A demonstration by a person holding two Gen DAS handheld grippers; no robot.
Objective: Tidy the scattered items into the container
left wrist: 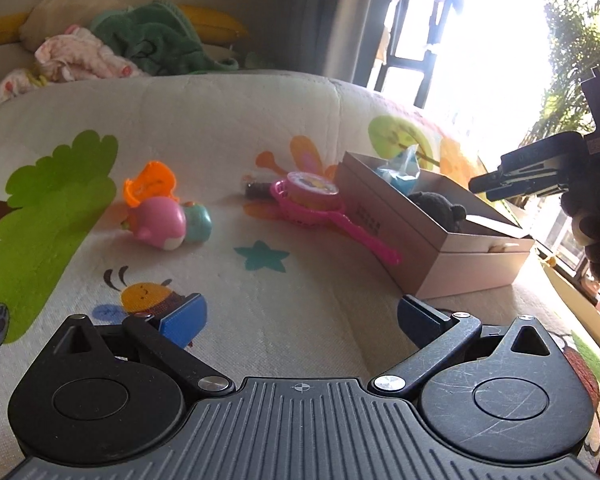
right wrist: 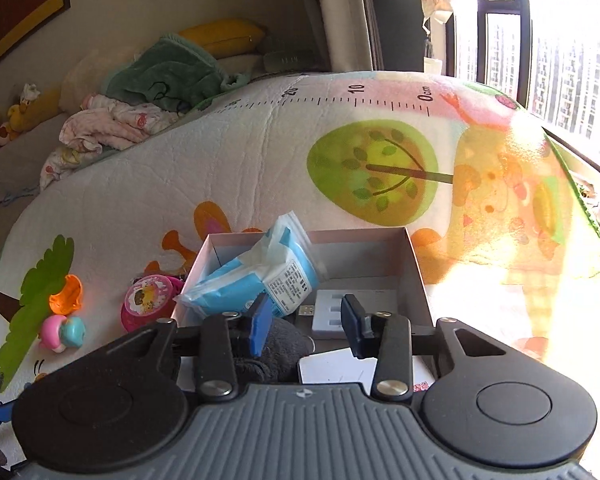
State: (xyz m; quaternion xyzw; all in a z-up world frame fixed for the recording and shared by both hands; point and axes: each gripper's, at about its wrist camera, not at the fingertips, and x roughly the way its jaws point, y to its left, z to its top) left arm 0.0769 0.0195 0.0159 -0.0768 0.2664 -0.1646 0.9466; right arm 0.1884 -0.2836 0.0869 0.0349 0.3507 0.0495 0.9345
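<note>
A pink open box (left wrist: 440,256) sits on the printed play mat, also in the right wrist view (right wrist: 416,264). It holds a blue-white wipes pack (right wrist: 260,276), a dark plush toy (right wrist: 284,344) and white flat items (right wrist: 352,308). Left of the box lie a pink strainer with a round tin (left wrist: 312,192), a pink and teal toy (left wrist: 168,224) and an orange piece (left wrist: 150,182). My left gripper (left wrist: 300,316) is open and empty, low over the mat. My right gripper (right wrist: 306,322) is open over the box, above the plush toy; it also shows in the left wrist view (left wrist: 484,188).
Piled clothes and a green towel (left wrist: 152,44) lie at the mat's far edge by a sofa. A window (right wrist: 560,40) and potted plant (left wrist: 580,48) stand on the right. A small dark item (left wrist: 256,190) lies behind the strainer.
</note>
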